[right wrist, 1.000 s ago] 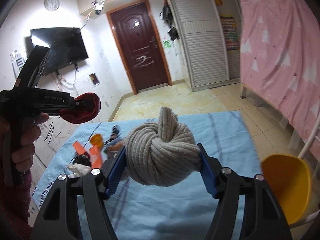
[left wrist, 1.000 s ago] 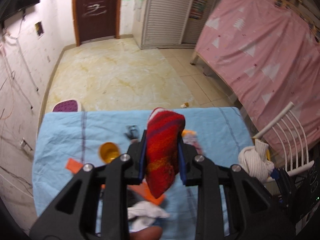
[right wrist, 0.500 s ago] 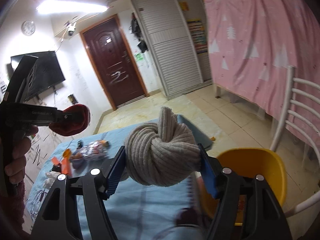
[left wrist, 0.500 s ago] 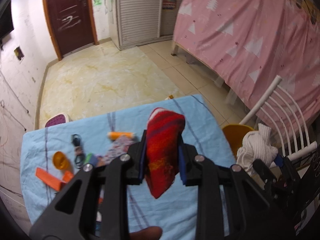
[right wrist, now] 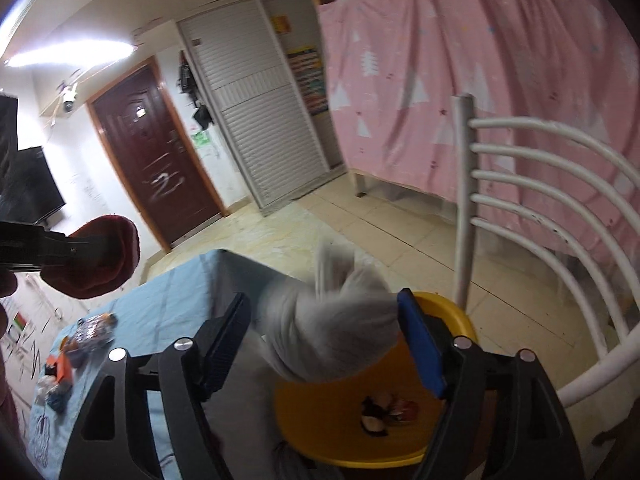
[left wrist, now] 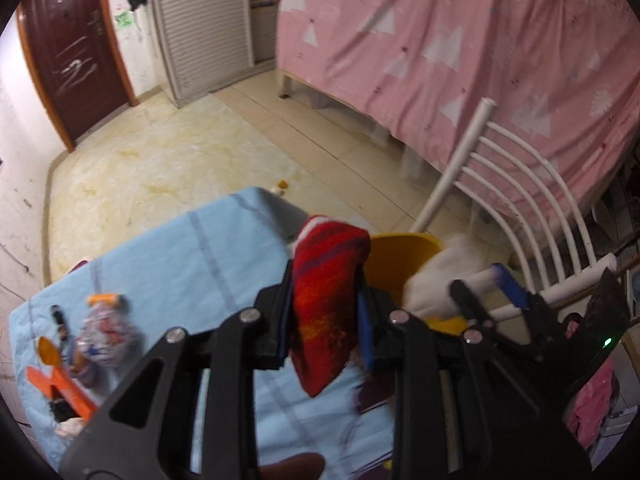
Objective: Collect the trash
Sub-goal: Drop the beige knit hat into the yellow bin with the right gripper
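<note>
Grey, soft knitted bundle point(right wrist: 332, 332) drops from the right gripper point(right wrist: 324, 344), whose jaws have just been opening, over the yellow bin point(right wrist: 440, 316); left gripper point(left wrist: 324, 320) pinches a limp red sock point(left wrist: 326, 300) mid-length.

Both cameras ride on hand-held grippers and look forward along their fingers with a wide fisheye. The left wrist view tilts steeply down over the near corner of the blue-covered table point(left wrist: 192, 264), its own gripper point(left wrist: 324, 312) filling the lower frame. The right wrist view sits closer to the yellow bin point(right wrist: 352, 432), angled less steeply, so ceiling and door show. Both views share the table corner, the bin point(left wrist: 400, 256), the white chair point(left wrist: 520, 184), the pink bed cover point(right wrist: 500, 80) and the dark door point(left wrist: 68, 52); each sees the other gripper.
</note>
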The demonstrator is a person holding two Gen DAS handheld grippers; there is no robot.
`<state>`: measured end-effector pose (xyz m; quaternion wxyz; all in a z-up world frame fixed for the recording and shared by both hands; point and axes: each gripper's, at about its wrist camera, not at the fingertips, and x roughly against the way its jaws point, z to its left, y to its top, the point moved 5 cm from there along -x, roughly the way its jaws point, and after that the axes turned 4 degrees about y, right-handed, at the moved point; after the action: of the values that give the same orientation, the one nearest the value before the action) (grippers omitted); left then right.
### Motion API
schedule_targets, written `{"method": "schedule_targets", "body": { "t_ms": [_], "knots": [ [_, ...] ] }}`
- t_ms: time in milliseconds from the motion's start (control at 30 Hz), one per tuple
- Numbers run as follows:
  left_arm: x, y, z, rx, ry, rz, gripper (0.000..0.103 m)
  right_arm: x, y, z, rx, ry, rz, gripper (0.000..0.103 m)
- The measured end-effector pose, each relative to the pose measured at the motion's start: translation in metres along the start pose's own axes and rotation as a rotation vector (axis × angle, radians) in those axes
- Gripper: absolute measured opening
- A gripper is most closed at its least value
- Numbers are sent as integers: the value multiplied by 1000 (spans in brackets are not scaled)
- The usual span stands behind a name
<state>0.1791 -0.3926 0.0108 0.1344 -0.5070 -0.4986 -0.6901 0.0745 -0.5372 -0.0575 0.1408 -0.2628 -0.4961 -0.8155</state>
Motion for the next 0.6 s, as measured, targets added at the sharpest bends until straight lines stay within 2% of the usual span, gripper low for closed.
{"method": "schedule_targets", "body": {
  "t_ms": [67,167,233,300,333,367,600],
  "knots": [
    [-9,4,-19,-11,-10,14,25,0,2,-9,-11,-11,-8,76],
    [-19,8,-42,-28,-22,31,32,4,4,-18,-22,-22,-27,77],
    [-23,7,-53,-34,-27,39,46,7,6,-27,-40,-29,-37,77],
    [-25,7,-58,-37,-28,41,55,12,6,-33,-55,-34,-45,77],
    [-26,8,-61,-36,-28,43,65,13,7,-36,-60,-38,-48,77],
    [-27,9,-62,-35,-28,43,68,16,7,-36,-64,-40,-52,77],
    [-22,5,-50,-31,-16,37,69,19,10,-30,-60,-32,-55,77]
  ]
}}
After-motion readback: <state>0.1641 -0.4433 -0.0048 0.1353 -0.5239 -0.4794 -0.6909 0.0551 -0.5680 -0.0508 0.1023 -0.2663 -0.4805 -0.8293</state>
